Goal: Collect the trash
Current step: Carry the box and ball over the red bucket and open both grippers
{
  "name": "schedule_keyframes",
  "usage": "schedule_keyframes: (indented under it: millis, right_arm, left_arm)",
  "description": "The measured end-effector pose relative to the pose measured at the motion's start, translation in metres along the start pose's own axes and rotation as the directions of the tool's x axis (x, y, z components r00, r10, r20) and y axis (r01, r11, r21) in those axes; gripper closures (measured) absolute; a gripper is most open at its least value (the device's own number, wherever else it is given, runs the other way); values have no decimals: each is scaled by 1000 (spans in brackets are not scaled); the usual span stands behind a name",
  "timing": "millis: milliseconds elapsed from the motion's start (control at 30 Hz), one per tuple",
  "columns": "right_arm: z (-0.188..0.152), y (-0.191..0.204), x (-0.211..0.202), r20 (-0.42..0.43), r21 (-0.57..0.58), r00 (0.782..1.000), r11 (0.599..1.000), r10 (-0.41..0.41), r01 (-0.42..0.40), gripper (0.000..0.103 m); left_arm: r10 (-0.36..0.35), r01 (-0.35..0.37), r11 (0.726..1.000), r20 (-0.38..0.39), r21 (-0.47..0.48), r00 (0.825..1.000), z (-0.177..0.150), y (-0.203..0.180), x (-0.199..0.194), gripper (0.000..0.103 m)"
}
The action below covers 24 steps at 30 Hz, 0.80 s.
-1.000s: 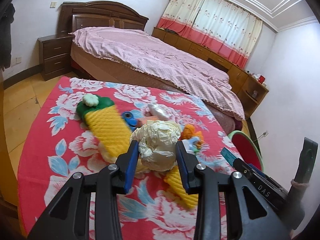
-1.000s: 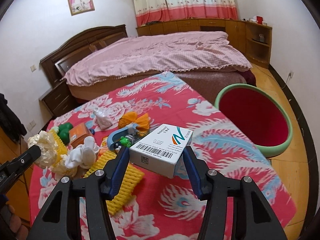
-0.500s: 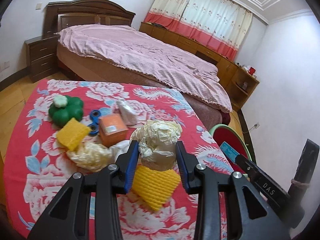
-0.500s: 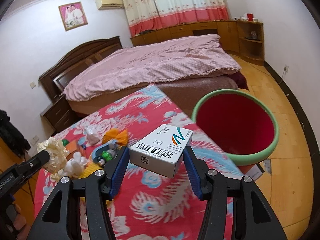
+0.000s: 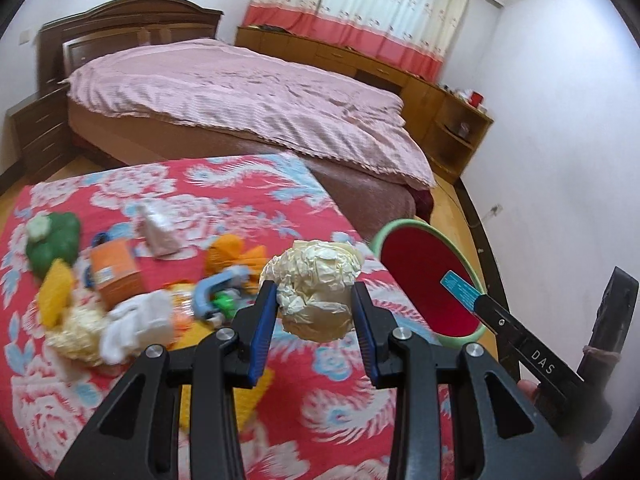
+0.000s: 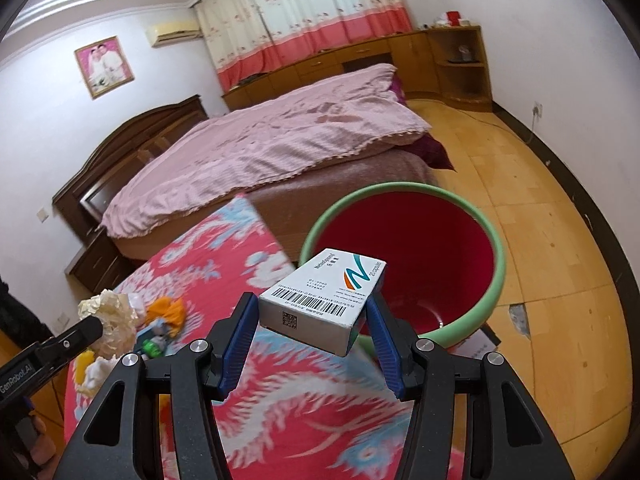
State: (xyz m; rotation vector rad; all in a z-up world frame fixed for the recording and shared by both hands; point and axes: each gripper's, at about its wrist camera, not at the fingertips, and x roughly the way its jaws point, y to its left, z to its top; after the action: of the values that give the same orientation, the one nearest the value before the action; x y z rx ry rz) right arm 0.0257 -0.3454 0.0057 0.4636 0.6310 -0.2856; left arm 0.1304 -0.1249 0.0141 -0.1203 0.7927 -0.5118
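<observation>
Both grippers have travelled from above the cluttered flowered table [image 5: 132,184] toward the green-rimmed red bin [image 6: 496,264], which now looks much larger and nearer. The bin stands on bare wooden floor just past the table's edge, its mouth open. The right gripper [image 6: 310,322] is clamped on a white barcoded box [image 6: 320,300] at the bin's near rim. The left gripper [image 5: 316,308] is clamped on a crumpled cream paper ball [image 5: 316,288], over the table, short of the bin.

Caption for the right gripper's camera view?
Right gripper carries a white medicine box toward the red bin.
</observation>
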Motion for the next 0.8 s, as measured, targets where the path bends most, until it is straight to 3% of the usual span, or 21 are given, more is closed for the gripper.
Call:
schedule_keyframes:
  millis: [367,800]
  right_arm:
    - [16,-57,27,-53,76,998,997,-17,21,46]
    - [18,-81,48,-71,107,997,994,0,7,44]
  left_arm:
    - [-43,49,994,-63,100,997,12,-60,61,65]
    - [-60,79,987,-131,139,990,11,-90,109,65]
